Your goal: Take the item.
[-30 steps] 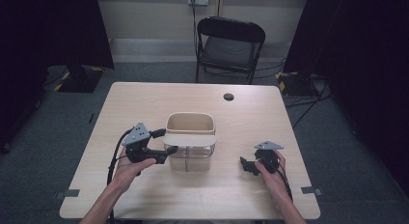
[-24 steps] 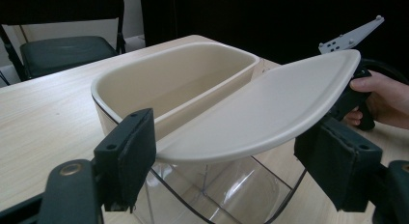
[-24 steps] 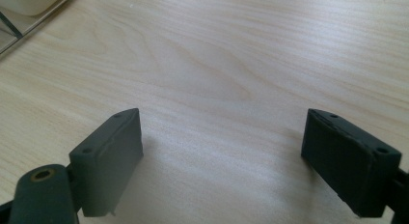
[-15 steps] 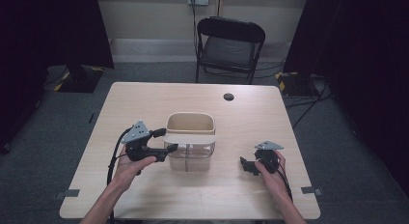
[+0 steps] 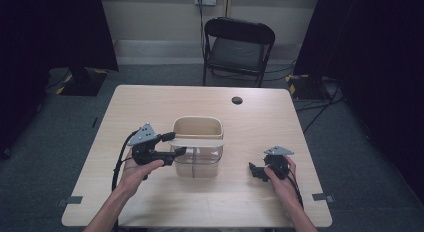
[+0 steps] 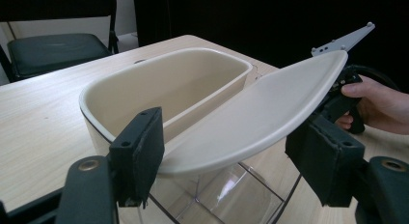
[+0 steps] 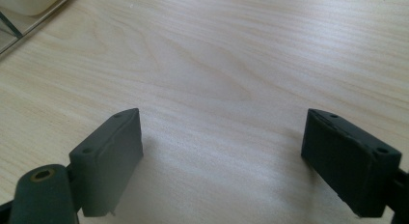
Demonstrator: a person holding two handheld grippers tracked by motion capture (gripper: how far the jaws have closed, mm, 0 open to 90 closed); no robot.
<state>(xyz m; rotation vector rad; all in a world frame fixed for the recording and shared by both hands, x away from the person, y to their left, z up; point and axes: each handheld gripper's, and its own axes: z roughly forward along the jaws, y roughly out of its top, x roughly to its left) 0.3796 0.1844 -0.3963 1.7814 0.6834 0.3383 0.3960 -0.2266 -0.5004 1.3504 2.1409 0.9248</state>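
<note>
Closing further over the last second, left gripper [image 5: 172, 144] jaws came in on the cream oval plastic lid [image 6: 255, 118], pads at its sides, lid tilted across the cream-rimmed clear plastic bin [image 5: 197, 142] at mid-table; right gripper [image 5: 256, 173] unmoved on the wooden table [image 5: 280, 117], jaws wide, empty

Two hand-held tongs, black bodied: left tongs [image 5: 172, 144], right tongs [image 5: 253, 172]. Grey three-cornered plate on top of each, small studs at the corners. Black cable looping back from each. Flat rectangular black pads [image 7: 110, 159] with sunken screw holes; brass-ringed pivot at each finger base. Bare forearms, no sleeves.
</note>
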